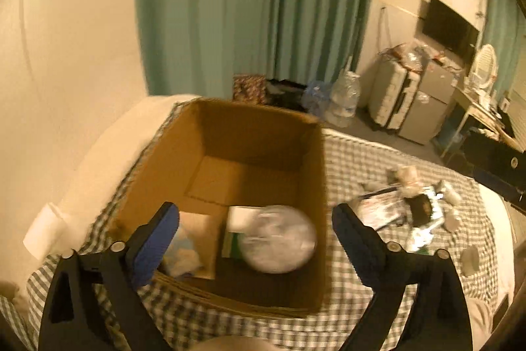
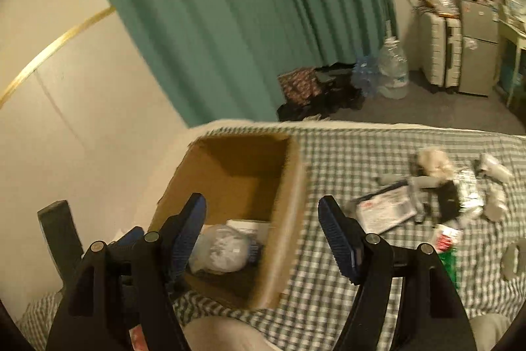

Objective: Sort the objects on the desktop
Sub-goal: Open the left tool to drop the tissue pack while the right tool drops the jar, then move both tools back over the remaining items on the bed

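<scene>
On checked bedcover (image 1: 378,160), open cardboard box (image 1: 305,160) holds round silvery bundle (image 1: 277,239) beside white packet (image 1: 241,216). Left gripper (image 1: 254,239) above box, jaws wide, nothing between. Right gripper (image 2: 261,231) jaws apart, empty. Loose clutter (image 2: 427,196) lies on cover, right of box.

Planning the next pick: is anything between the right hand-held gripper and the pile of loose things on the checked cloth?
Nothing visible. The right hand-held gripper is open and empty, and only bare checked cloth lies between it and the pile. The cardboard box sits to the left.
</scene>
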Action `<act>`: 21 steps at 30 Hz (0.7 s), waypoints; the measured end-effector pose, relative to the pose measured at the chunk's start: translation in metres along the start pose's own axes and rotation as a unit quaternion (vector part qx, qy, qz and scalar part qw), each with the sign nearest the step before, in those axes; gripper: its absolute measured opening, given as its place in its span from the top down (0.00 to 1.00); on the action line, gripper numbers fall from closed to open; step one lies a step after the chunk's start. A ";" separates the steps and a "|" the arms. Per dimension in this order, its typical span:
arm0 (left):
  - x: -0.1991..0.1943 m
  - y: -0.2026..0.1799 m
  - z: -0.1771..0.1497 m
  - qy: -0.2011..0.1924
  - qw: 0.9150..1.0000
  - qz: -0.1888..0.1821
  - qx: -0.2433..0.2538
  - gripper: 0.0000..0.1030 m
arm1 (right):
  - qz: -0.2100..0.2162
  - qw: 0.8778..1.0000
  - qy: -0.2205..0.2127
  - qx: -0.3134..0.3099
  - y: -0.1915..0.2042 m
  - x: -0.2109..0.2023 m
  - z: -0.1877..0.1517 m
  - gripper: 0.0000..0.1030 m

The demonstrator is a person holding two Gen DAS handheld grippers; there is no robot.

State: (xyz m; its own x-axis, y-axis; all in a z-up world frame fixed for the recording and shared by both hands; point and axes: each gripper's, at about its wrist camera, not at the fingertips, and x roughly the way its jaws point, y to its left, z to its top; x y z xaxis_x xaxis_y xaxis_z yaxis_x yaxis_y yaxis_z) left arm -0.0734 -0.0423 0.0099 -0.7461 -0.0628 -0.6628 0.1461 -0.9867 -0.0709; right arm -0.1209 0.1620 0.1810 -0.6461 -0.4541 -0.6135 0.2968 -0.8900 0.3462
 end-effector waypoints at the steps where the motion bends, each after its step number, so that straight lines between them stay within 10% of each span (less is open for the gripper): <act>1: -0.003 -0.010 -0.001 -0.002 1.000 -0.008 0.003 0.03 | -0.008 1.000 -0.006 0.004 -0.011 -0.012 -0.002 0.31; 11: -0.009 -0.124 -0.028 0.012 0.997 -0.060 0.048 0.00 | -0.107 0.993 -0.025 0.040 -0.115 -0.076 -0.036 0.29; 21: 0.042 -0.175 -0.072 0.072 0.992 -0.033 0.096 0.00 | -0.139 0.988 0.002 0.063 -0.186 -0.055 -0.068 0.16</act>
State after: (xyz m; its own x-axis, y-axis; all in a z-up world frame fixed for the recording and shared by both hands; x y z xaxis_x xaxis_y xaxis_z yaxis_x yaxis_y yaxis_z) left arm -0.0834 0.1385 -0.0593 -0.6477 0.0119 -0.7618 -0.0370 -0.9992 0.0159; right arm -0.0929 0.3492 0.1021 -0.6871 -0.1922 -0.7007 0.0174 -0.9684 0.2486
